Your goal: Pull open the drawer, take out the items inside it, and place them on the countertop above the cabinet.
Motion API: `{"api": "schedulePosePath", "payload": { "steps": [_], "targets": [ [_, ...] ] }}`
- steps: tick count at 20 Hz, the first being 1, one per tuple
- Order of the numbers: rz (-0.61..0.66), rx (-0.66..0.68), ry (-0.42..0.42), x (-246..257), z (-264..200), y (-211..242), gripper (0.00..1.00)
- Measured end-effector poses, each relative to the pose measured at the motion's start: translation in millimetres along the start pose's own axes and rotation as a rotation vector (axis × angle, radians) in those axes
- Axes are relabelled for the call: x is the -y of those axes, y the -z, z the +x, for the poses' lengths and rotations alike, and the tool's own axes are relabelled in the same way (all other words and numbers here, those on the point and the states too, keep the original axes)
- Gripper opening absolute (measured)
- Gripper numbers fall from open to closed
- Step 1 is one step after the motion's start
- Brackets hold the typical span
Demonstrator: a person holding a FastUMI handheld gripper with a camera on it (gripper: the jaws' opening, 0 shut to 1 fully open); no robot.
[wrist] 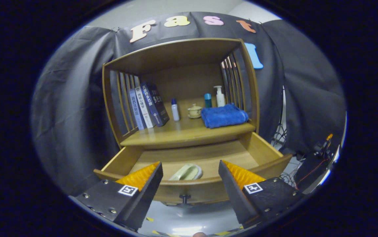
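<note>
1. We see one gripper (190,171) with its two fingers spread wide and nothing held between them; the fingertips (156,168) sit just in front of the drawer's front edge.
2. One drawer (264,151) stands pulled open below the countertop, with a single knob (184,198) on its front panel, between the fingers.
3. Inside the drawer we count one item, a pale green dish-like object (187,172), lying near the front wall, between and just beyond the fingertips. The remaining drawer floor is bare wood.
4. On the countertop (182,133) we count four books (147,107) leaning at the left, one small white bottle (175,110), one lidded cup on a saucer (194,111), one teal bottle (207,100), one pump bottle (220,96) and one folded blue towel (223,115).
5. Open room on the countertop lies along its front edge and between the books and the towel.
6. Slatted sides close the cabinet left and right; cables and a stand (279,131) sit to the right, near the drawer's corner.
</note>
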State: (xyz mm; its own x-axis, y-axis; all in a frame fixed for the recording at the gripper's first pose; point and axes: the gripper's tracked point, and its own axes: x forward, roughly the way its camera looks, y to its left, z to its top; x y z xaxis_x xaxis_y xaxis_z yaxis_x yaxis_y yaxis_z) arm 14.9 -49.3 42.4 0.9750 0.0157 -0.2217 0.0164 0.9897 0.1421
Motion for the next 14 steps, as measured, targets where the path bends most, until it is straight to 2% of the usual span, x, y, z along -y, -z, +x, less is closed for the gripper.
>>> {"api": "schedulePosePath", "payload": {
  "steps": [6,10,14],
  "targets": [
    [-0.058,-0.114,0.015,-4.5,49.3,-25.0,1.00],
    [-0.143,-0.262,0.021,-11.1,83.4,-3.0,1.00],
    [-0.176,-0.375,0.037,-12.0,107.6,24.4,1.00]
  ]
}}
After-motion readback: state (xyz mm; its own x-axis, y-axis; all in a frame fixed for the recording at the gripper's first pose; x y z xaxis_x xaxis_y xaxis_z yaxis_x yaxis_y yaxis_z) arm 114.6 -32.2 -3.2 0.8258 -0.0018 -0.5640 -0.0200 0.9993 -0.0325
